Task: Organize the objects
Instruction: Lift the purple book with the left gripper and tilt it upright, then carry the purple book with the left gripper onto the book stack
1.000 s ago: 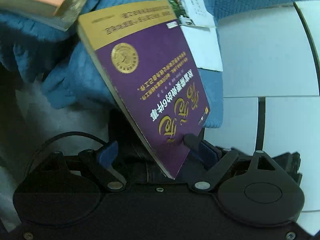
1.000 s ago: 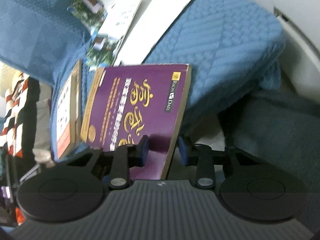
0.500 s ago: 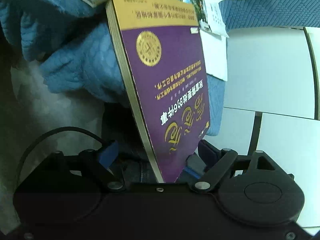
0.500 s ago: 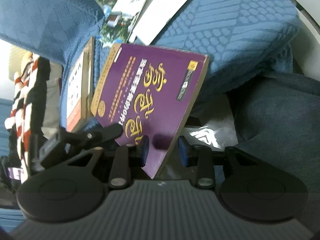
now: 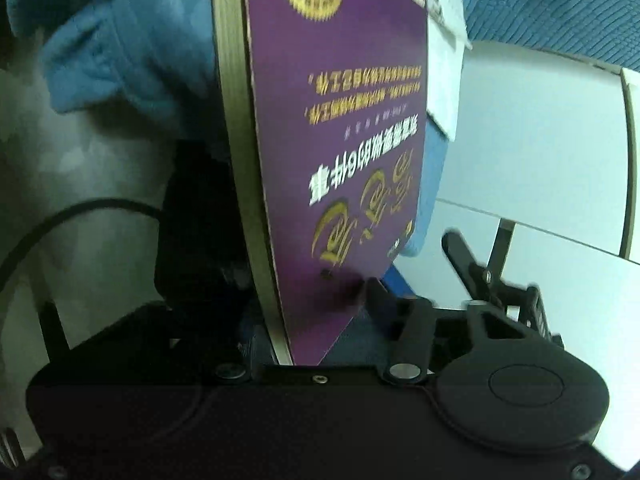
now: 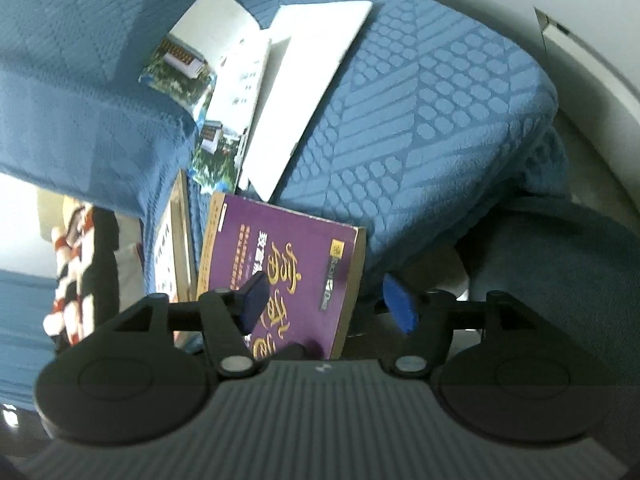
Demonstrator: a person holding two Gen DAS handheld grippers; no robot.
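Our left tongs [image 5: 316,312], closing, clamp the book [image 5: 340,140]; our right tongs [image 6: 326,304], opening, stand apart around it.

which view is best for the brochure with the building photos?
Right wrist view: the brochure lies open on the blue blanket, both photos and most pages visible, beside a white sheet. The left wrist view shows only a blurred white sliver behind the purple book.
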